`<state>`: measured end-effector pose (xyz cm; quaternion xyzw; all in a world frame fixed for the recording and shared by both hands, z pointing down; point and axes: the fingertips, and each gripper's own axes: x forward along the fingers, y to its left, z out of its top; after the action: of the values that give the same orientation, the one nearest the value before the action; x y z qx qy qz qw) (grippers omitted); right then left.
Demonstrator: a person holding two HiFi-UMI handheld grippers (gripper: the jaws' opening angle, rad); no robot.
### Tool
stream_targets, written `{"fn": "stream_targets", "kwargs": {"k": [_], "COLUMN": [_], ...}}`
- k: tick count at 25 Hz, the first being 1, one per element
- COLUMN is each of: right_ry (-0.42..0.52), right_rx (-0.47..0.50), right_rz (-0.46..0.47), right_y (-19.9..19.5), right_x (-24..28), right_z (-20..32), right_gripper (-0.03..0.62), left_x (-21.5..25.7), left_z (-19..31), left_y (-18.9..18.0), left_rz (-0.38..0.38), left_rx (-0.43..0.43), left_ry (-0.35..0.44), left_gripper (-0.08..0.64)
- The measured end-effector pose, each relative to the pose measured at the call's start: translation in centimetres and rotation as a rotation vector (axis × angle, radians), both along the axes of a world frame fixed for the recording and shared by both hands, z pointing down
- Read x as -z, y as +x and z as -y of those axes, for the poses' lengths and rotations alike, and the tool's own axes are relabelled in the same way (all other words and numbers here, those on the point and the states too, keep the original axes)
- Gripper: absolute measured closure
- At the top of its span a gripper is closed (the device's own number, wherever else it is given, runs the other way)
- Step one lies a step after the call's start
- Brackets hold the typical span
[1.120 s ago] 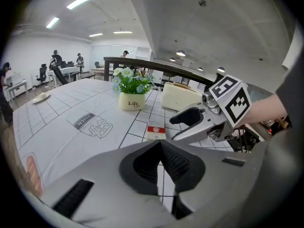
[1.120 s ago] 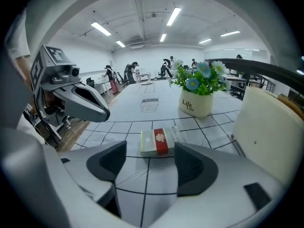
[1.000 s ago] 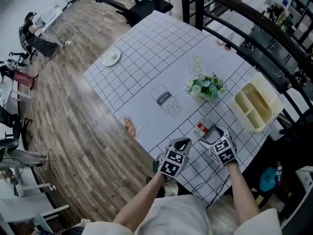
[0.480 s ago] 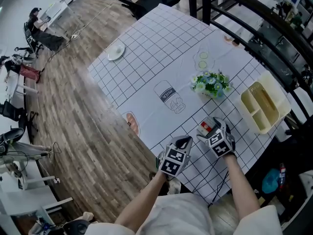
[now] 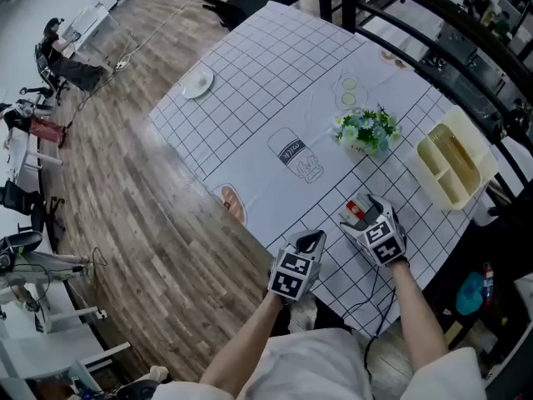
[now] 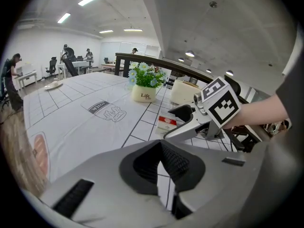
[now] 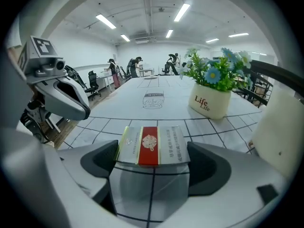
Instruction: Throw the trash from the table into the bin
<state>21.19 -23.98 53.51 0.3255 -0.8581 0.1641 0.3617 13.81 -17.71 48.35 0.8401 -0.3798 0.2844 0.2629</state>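
right gripper (image 7: pixel 152 161): its jaws have just been closing; I see both pads meet the sides of the cigarette pack (image 7: pixel 153 145), so it is grasped.
left gripper (image 6: pixel 167 165): clenched, jaws together with nothing between them; it hovers by the near edge of the table (image 5: pixel 250 90), just beside the right one.
pack's place: flat between my right jaws, near the table's front corner; on the cloth or just above it, I cannot tell.
around: flower pot (image 5: pixel 366 132) further in, cream tray (image 5: pixel 454 167) at the right edge.
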Motion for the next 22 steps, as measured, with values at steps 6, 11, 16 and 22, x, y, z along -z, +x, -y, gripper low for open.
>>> {"fn": "stream_targets", "kwargs": {"k": [6,11,16,22], "right_ry": [0.023,0.026,0.022,0.002], "right_rx": [-0.041,-0.107,-0.186,-0.275], "right_rz": [-0.008,-0.055,-0.078,-0.018], "right_y": [-3.7,-7.7,-12.7,-18.1], "right_x": [1.0,0.9,1.9,1.2], "right_z": [-3.4,-8.2,-14.3,-20.6], "right_gripper": [0.143,0.143,0.143,0.143], "left_x": [0.0,-0.5,-0.4,-2.3], "left_z": [-2.9,-6.5,-11.9,-16.1], "left_y": [-3.6,-8.8,-13.4,-19.1], "left_rz": [-0.037,-0.066,-0.076,-0.013], "left_rx": [-0.044,-0.097,-0.198,-0.291], "left_ry": [0.011,0.024,0.006,-0.035], "left_gripper": [0.538,0.538,0.538,0.538]}}
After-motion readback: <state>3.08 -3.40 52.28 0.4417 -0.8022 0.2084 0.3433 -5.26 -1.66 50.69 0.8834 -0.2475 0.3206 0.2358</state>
